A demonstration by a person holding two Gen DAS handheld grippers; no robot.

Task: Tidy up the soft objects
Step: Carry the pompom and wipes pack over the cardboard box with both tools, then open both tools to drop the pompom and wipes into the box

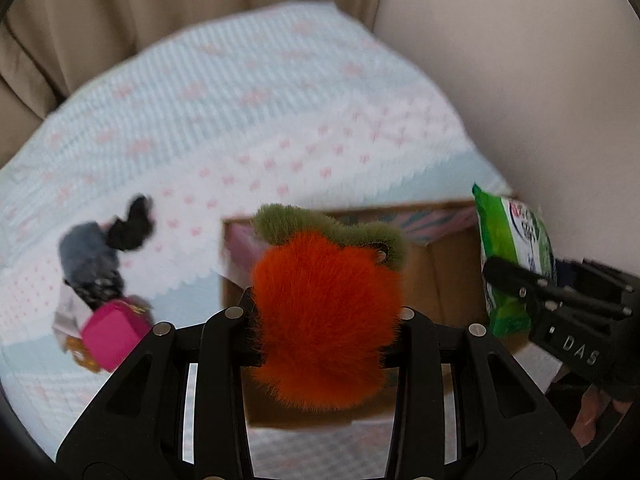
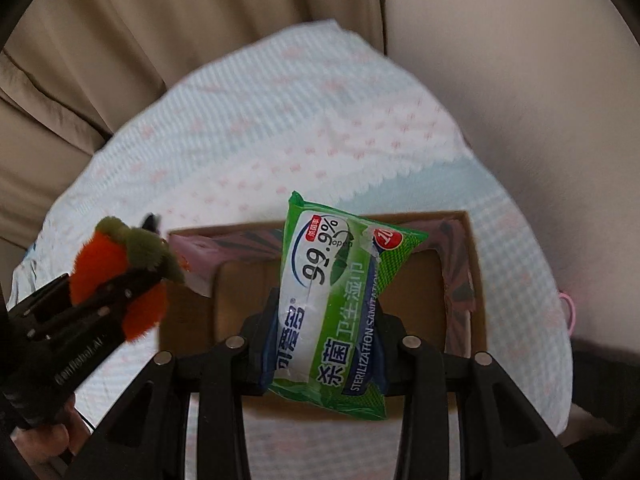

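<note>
My left gripper (image 1: 324,316) is shut on a fluffy orange plush fruit (image 1: 324,312) with a green top, held over the left part of an open cardboard box (image 1: 452,280). My right gripper (image 2: 326,320) is shut on a green and white wet-wipes pack (image 2: 332,300), held above the same box (image 2: 460,280). The right gripper with the pack (image 1: 516,248) shows at the right of the left wrist view. The left gripper with the plush (image 2: 116,276) shows at the left of the right wrist view. The box's visible inside looks bare brown.
The box sits on a bed with a pale blue and white quilt (image 1: 240,120) with pink dots. A pile with a pink box (image 1: 112,332), grey and black soft items (image 1: 92,256) lies at left. Beige curtain (image 1: 140,8) and wall (image 1: 540,80) stand behind.
</note>
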